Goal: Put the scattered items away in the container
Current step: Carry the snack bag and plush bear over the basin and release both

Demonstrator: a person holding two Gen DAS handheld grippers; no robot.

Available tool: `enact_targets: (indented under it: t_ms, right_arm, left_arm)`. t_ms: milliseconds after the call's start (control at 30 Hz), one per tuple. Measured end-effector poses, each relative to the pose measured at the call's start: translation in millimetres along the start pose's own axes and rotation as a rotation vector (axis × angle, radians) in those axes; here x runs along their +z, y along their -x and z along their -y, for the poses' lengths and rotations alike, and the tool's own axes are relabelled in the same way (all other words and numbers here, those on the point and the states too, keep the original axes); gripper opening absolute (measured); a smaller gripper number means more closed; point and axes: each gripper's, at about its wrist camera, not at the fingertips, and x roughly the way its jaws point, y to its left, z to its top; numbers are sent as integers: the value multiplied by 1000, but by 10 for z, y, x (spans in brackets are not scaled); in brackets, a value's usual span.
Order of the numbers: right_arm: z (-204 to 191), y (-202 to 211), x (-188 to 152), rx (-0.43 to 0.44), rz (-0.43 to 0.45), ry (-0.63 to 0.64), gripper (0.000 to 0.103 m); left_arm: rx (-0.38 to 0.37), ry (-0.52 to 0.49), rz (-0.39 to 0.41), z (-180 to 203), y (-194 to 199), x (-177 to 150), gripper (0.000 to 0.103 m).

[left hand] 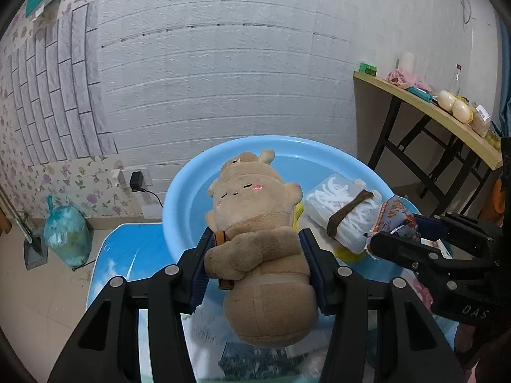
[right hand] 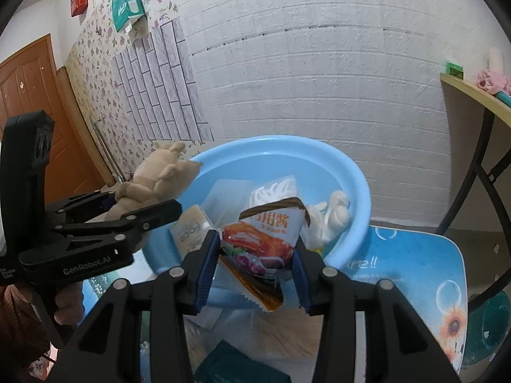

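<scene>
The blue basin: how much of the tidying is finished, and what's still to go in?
Done: the basin already holds a banded bundle of white pieces and other small things. In hand: the left gripper clamps a plush toy over the basin's near rim; the right gripper clamps a snack packet there too. Left: releasing both, and likely the dark green thing still on the table.

black tongs (left hand: 255, 261), blue pads, silver screws

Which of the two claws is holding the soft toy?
The left claw grips the tan plush toy above the blue basin; the right claw holds a printed sauce packet instead.
</scene>
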Motion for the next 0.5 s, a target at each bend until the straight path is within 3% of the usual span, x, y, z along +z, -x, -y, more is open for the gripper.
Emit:
enact_targets:
  t_ms: [267,500]
  right_arm:
    - [32,-248,46,2,-21,9,43]
    - [62,-355,83,-2,-53,5,46]
  left_arm:
    - [5,-41,-24,21,-218,52,53]
    - [23,-49,8,-15,-153,94,64]
